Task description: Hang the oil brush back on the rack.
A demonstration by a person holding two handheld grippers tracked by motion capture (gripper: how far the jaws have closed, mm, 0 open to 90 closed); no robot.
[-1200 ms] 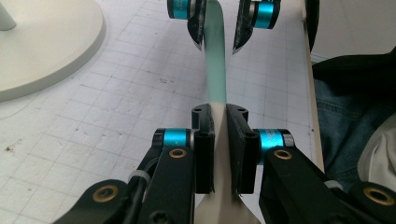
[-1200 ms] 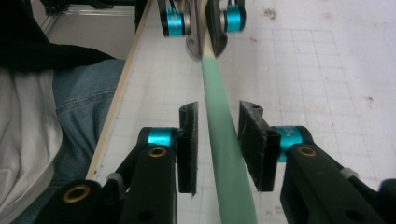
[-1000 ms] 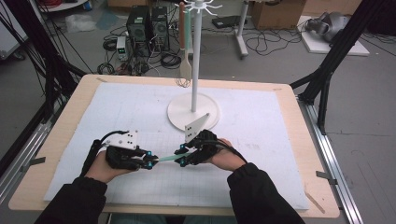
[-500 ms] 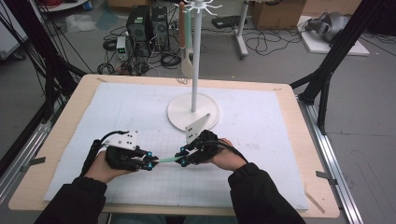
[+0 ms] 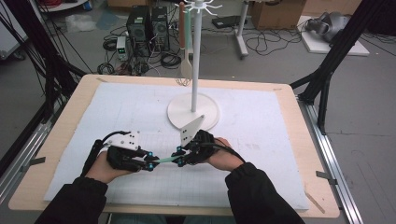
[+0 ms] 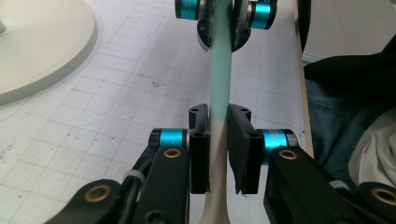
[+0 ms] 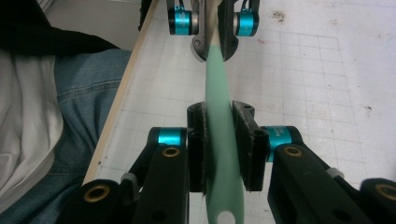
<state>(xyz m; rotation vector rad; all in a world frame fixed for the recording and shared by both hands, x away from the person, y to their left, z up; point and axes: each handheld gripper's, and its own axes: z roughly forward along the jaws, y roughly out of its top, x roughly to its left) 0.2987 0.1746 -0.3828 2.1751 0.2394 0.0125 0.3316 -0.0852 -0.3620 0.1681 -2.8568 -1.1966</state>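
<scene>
A slim utensil [image 5: 164,160] with a mint-green handle and a cream front part hangs level above the white mat, spanning both grippers. My left gripper [image 5: 150,163] is shut on the cream part [image 6: 215,154], pads pressed to both sides. My right gripper [image 5: 178,160] is shut on the green handle [image 7: 218,140] near its end with the hanging hole; its jaws have just been closing with the handle between them. The left gripper view has the right gripper [image 6: 219,18] at the top, and the right gripper view has the left gripper [image 7: 212,23] there.
A white utensil stand [image 5: 193,112] with a round base and tall pole rises behind the grippers. A wooden spoon [image 5: 185,67] hangs from its top hooks. The table's near edge [image 7: 116,102] and the person's lap lie close by the hands.
</scene>
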